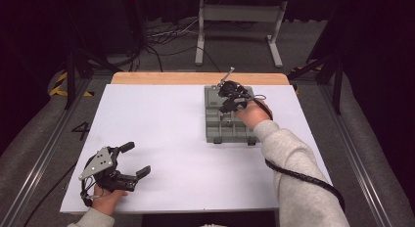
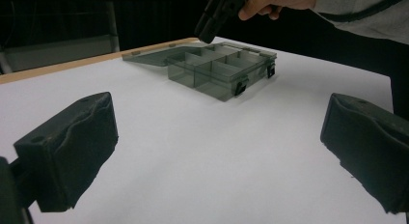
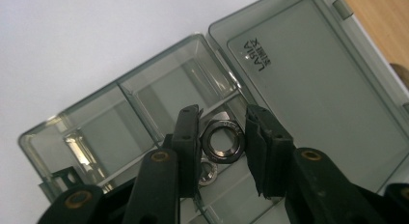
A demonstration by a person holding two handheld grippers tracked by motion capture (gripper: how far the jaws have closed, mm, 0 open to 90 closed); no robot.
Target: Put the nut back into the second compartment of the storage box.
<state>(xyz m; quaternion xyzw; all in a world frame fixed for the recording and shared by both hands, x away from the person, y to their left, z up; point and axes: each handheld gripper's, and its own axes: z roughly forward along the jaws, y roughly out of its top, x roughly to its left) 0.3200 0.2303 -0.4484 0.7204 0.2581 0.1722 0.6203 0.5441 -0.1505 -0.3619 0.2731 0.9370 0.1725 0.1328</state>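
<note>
A smoky grey compartment box (image 1: 230, 124) lies open at the table's far right, with its lid (image 3: 318, 84) folded back flat. My right gripper (image 1: 229, 99) hovers over the box's far end, shut on a shiny metal nut (image 3: 223, 139) that is pinched between its two black pads. Below it, a second nut (image 3: 207, 172) rests in one of the compartments. My left gripper (image 1: 137, 159) sits low at the table's near left corner, with its jaws wide open and nothing between them. From there the box (image 2: 222, 72) lies well ahead, and the right gripper (image 2: 217, 16) hangs above it.
The white table top (image 1: 161, 139) has a wooden strip (image 1: 195, 78) along its far edge. Beyond the table stand a white metal frame (image 1: 240, 26) and loose cables (image 1: 166, 38) on the floor. A cable (image 1: 303, 180) trails from the right gripper along the sleeve.
</note>
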